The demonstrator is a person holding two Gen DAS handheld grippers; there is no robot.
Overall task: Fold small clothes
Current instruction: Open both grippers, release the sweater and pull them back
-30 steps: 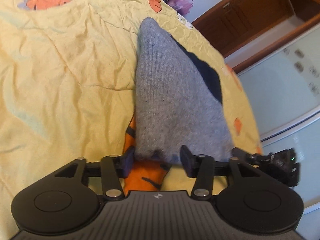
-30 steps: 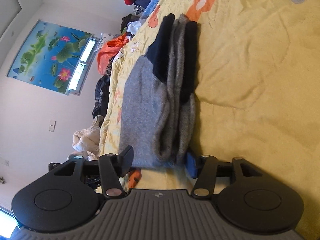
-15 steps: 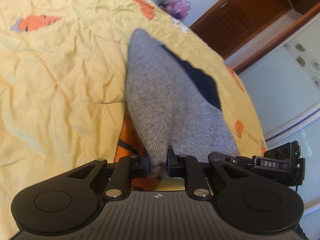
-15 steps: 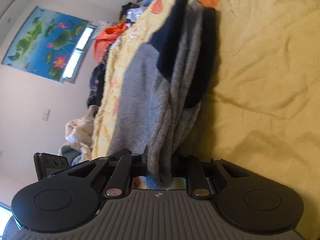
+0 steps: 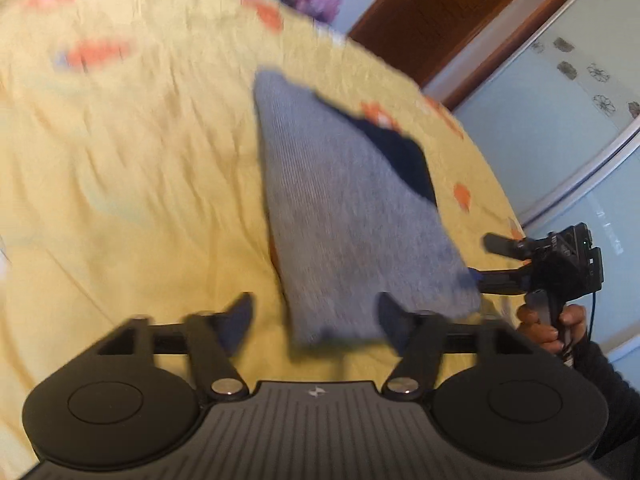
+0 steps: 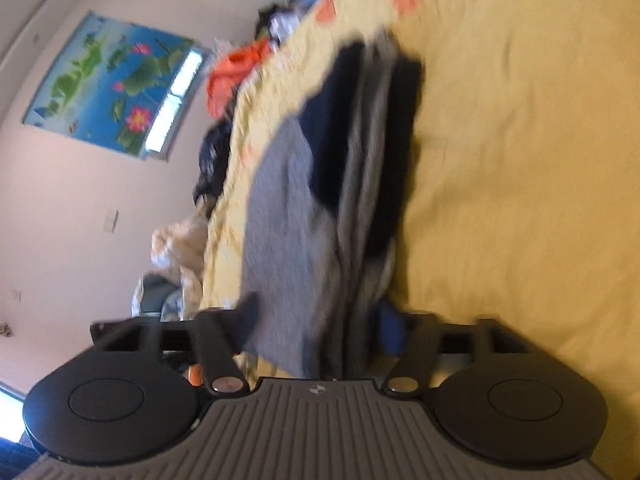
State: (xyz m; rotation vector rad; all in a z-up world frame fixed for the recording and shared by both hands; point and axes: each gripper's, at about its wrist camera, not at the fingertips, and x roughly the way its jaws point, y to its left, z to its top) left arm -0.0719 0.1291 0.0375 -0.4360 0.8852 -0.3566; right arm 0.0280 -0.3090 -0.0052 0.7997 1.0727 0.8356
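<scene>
- Across the whole frame of both wrist views we have the yellow bedspread (image 5: pixel 132 184) with its orange prints, and it is the surface that must take the folded piece flat, so we pick a smooth patch and keep off the creases at the left of the left wrist view.
- At the centre of both views lies the task's thing, the grey sock bundle (image 5: pixel 340 208) with its dark navy cuffs (image 6: pixel 332 120); in the right wrist view we count about 2 grey layers stacked with dark bands between them, resting on the bedspread and reaching down to the lower middle of the frame.
- Along the bottom of the left wrist view the left gripper (image 5: pixel 316 320) has its jaws opening, spread wide; the near grey edge sits between them, and through the blur neither pad appears to press on it.
- Along the bottom of the right wrist view the right gripper (image 6: pixel 320 320) likewise has its jaws opening wide, the bundle's near end between them and not pinched.
- We judge this a release: let both corners drop together, draw straight back, and do not drag the top layer off.
- At the right edge of the left wrist view a hand (image 5: pixel 556 320) holds the other tool low beside the cloth.
</scene>
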